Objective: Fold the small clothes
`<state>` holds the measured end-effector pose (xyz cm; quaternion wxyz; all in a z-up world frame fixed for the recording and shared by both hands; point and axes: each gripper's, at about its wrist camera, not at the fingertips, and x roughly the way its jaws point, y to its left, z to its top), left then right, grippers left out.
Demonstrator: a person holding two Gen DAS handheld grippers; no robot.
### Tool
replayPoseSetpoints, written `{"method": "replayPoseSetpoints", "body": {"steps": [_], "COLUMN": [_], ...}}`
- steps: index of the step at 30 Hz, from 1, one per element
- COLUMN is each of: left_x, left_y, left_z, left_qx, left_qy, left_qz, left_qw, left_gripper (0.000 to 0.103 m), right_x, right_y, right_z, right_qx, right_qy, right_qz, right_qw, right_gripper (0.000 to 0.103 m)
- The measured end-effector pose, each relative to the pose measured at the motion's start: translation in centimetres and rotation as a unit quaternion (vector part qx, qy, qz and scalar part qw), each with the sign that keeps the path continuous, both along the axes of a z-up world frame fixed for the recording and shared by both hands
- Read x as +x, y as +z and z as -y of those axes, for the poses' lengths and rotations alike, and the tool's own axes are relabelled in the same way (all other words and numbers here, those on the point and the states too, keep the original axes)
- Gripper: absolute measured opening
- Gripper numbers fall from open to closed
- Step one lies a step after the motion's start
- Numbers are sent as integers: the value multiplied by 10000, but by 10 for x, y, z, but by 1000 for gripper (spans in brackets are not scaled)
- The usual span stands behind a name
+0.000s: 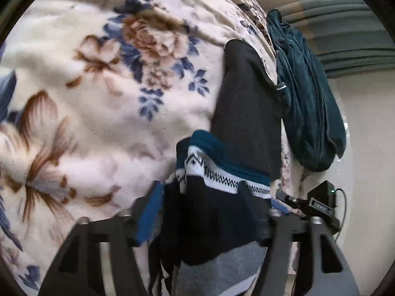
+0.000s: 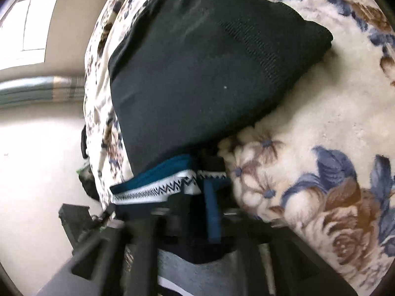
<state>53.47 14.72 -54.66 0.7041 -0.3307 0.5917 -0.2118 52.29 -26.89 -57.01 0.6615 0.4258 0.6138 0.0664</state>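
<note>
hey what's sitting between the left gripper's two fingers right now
In the left wrist view, the patterned garment, navy with a white zigzag band and teal edge, lies between the left gripper's spread fingers, on the floral blanket.

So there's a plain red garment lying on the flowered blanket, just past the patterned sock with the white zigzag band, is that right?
Not quite: the garment is black, not red. The right wrist view shows it plainly, a dark folded piece lying on the flowered blanket, just past the patterned sock with the white zigzag band. The left wrist view shows the same.
</note>
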Motion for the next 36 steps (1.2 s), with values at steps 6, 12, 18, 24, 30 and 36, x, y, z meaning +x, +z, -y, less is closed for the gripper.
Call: {"method": "replayPoseSetpoints", "body": {"steps": [6, 12, 18, 24, 30, 36], "left_x": [-23, -82, -191, -246, -259, -296], "left_y": [-34, 11, 23, -5, -2, -9], "left_z": [-2, -19, -24, 3, -5, 22], "left_qx": [-95, 79, -148, -819, -1139, -1228], "left_qy": [163, 514, 1304, 1987, 2731, 2678], "left_qz": [-744, -71, -609, -1093, -983, -1189], "left_qw": [9971, 9986, 9895, 9705, 9501, 9482], "left_gripper": [65, 65, 67, 68, 72, 72], "right_x": [-20, -37, -70, -105, -93, -61], "right_y": [-45, -43, 0, 13, 0, -10], "right_z": [-11, -17, -16, -4, 6, 6], "right_qx": [653, 870, 261, 192, 45, 48], "right_qy": [477, 564, 763, 704, 827, 1036], "right_qz": [-492, -350, -165, -342, -478, -492], "right_qw": [9955, 9940, 9966, 9968, 9954, 9934], "right_gripper": [84, 84, 102, 102, 102, 102]}}
